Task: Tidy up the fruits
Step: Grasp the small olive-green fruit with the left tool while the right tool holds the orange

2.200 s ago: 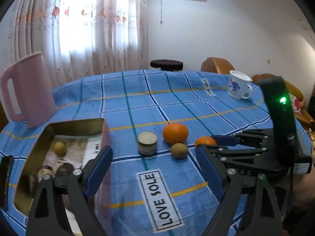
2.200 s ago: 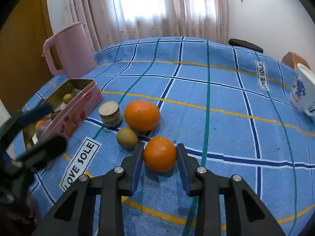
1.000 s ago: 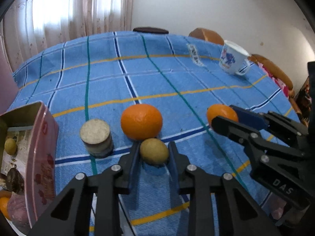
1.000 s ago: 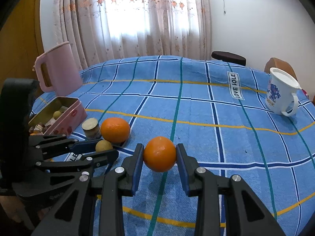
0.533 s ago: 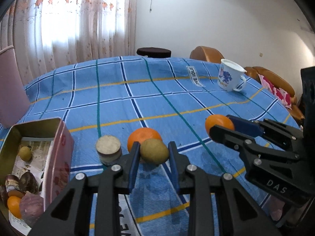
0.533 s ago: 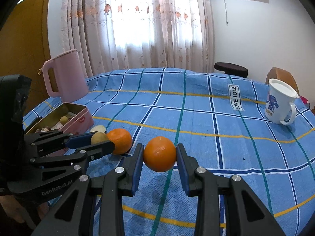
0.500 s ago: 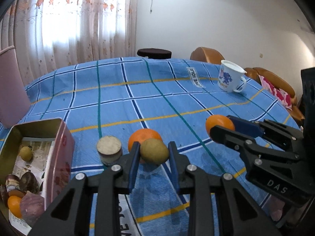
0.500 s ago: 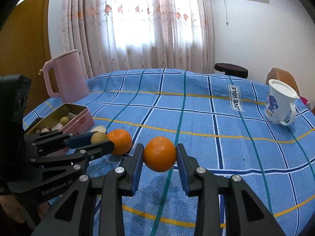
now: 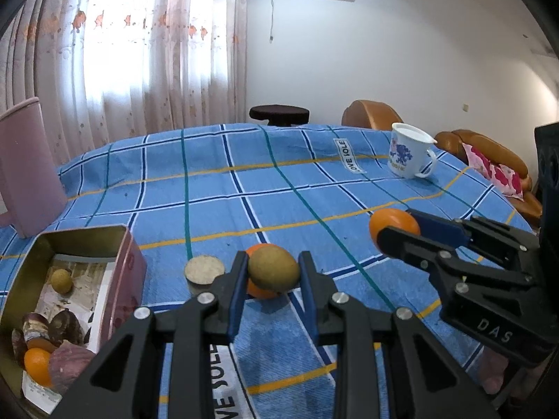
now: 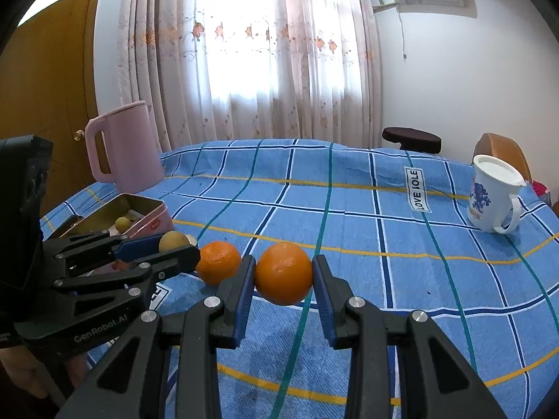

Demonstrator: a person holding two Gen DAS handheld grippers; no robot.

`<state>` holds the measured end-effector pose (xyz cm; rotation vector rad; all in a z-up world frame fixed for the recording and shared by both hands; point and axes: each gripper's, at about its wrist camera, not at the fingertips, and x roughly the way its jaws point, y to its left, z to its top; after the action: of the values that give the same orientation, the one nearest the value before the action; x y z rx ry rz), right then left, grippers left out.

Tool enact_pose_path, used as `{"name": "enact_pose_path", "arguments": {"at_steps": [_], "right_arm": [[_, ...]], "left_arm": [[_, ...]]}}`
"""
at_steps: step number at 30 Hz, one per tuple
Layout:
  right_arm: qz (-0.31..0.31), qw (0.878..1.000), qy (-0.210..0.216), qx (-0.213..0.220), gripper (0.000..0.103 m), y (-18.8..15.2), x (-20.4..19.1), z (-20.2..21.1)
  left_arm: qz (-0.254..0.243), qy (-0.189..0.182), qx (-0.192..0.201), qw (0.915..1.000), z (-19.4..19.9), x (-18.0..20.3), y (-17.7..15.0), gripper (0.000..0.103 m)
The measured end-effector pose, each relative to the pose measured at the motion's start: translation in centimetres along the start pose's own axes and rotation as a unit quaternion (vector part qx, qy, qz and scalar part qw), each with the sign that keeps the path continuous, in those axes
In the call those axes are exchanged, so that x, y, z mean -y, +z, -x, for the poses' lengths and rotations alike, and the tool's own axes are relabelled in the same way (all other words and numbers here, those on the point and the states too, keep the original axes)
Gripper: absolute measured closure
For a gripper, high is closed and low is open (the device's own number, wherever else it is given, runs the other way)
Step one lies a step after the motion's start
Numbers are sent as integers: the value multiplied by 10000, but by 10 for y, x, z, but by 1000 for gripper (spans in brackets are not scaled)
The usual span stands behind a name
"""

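My left gripper (image 9: 272, 272) is shut on a brown-green kiwi (image 9: 273, 268) and holds it above the blue checked cloth. My right gripper (image 10: 283, 274) is shut on an orange (image 10: 283, 273), also lifted; it shows at the right of the left wrist view (image 9: 393, 221). A second orange (image 10: 218, 267) rests on the cloth, partly hidden behind the kiwi in the left wrist view (image 9: 260, 291). An open pink tin (image 9: 125, 272) at the left holds several fruits, among them a small orange (image 9: 36, 366). The left gripper with the kiwi (image 10: 173, 241) shows at the left of the right wrist view.
A small round jar (image 9: 203, 272) stands between the tin and the orange. A pink pitcher (image 10: 124, 146) stands at the back left. A white mug (image 10: 492, 197) stands at the far right. A sofa (image 9: 485, 160) and a dark stool (image 9: 279, 114) lie beyond the table.
Both grippers have risen with their fruit. The left closed on the kiwi and lifted it off the cloth. The right kept the orange.
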<state>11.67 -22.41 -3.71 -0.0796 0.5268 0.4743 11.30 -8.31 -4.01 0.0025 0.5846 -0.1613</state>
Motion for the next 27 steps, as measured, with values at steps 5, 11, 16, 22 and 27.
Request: {"name": "enact_pose_path", "arguments": {"at_steps": [5, 11, 16, 22, 27], "right_arm": [[35, 9999, 8, 152, 68, -1, -1, 6], [86, 9995, 18, 316, 68, -1, -3, 12], [100, 9992, 30, 389, 68, -1, -3, 14], [132, 9987, 39, 499, 68, -2, -5, 18], [185, 9976, 21, 669, 68, -4, -7, 25]], "left_arm": [[6, 45, 112, 9999, 4, 0, 0, 73], [-4, 106, 284, 9995, 11, 0, -1, 73], [-4, 128, 391, 9992, 15, 0, -1, 73], [-11, 163, 523, 9985, 20, 1, -2, 73], [-33, 215, 665, 9975, 25, 2, -2, 73]]}}
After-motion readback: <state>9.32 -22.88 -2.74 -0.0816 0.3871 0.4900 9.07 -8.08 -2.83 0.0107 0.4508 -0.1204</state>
